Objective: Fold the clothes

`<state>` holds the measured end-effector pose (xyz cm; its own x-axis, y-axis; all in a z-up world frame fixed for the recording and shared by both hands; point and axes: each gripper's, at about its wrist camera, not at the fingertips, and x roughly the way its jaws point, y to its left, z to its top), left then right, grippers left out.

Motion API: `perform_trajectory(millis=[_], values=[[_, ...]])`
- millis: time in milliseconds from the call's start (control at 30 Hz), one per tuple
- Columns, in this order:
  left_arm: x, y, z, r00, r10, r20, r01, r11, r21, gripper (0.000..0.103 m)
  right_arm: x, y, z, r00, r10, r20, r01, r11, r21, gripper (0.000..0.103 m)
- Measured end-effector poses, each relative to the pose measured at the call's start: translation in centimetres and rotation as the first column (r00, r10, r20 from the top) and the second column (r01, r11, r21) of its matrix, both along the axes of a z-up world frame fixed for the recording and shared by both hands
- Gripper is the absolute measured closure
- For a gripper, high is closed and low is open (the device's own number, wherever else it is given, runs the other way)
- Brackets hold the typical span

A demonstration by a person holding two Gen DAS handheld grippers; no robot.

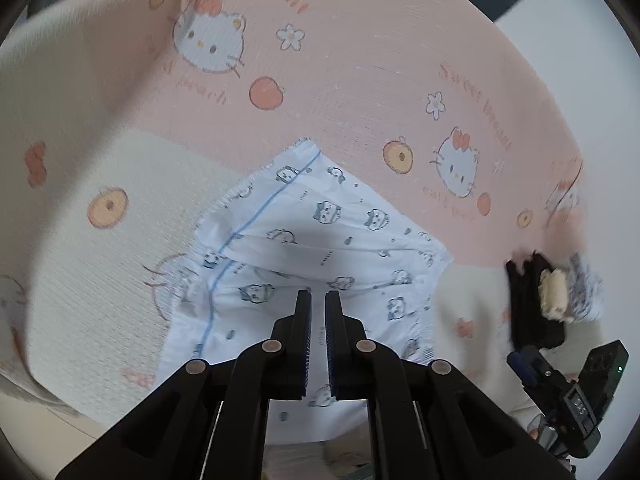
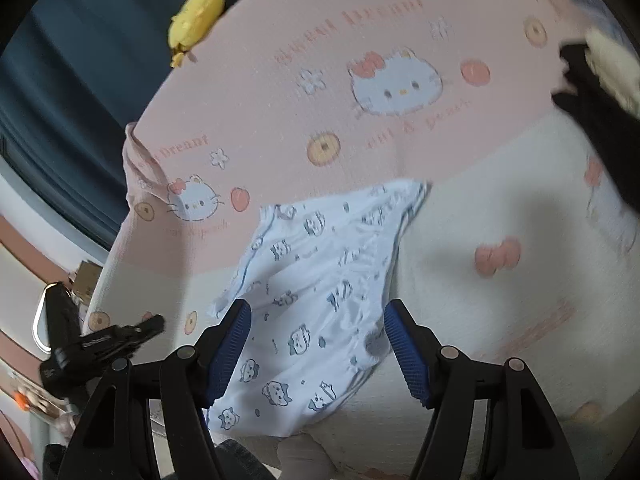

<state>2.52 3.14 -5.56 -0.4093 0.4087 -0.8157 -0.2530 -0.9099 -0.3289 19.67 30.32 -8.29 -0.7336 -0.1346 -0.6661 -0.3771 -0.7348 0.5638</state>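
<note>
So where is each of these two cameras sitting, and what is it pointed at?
Left wrist: sits on the left gripper, looking down its nearly closed fingers at the white printed garment; the right gripper shows at the side.
Right wrist: sits on the right gripper, open above the garment.
Shared: garment, pink cat-print bedspread, yellow plush.

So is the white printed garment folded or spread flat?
Partly folded: the white printed garment has one layer doubled over another on the bed sheet.

Soft, even daylight; broad grey shadows fall across the bedspread (image 1: 360, 80). Fisheye bending and motion blur smear both pictures' edges.
</note>
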Motion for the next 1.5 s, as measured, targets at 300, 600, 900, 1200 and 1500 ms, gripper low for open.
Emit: perform_trajectory(millis=[300,600,900,1200,1500], values=[[2.7,1.1,0.7,0.999,-0.031,-0.039,0.027,0.994,-0.103,0.098,-0.3,0.0,0.0,0.998,0.047,-0.032,-0.046,0.999,0.022,0.034],[6.1,2.8,-1.0,0.983,-0.136,-0.122,0.111,0.975,-0.192,0.098,-0.1,-0.3,-0.2,0.999,0.052,-0.005,-0.052,0.998,-0.030,0.034],[6.8,3.7,-5.0,0.968,-0.234,-0.088,0.219,0.964,-0.152,0.098,-2.1,-1.4,-3.4,0.996,0.049,0.073,-0.045,0.998,-0.054,0.034],[7.1,6.1,-10.2,0.952,-0.303,-0.046,0.291,0.941,-0.173,0.098,-3.6,-1.6,-9.0,0.976,0.136,0.172,-0.111,0.983,-0.148,0.034],[7.4,8.5,-13.7,0.931,-0.365,0.004,0.364,0.926,-0.098,0.098,-3.8,-0.8,-12.3,0.985,0.079,0.150,-0.029,0.952,-0.305,0.051]])
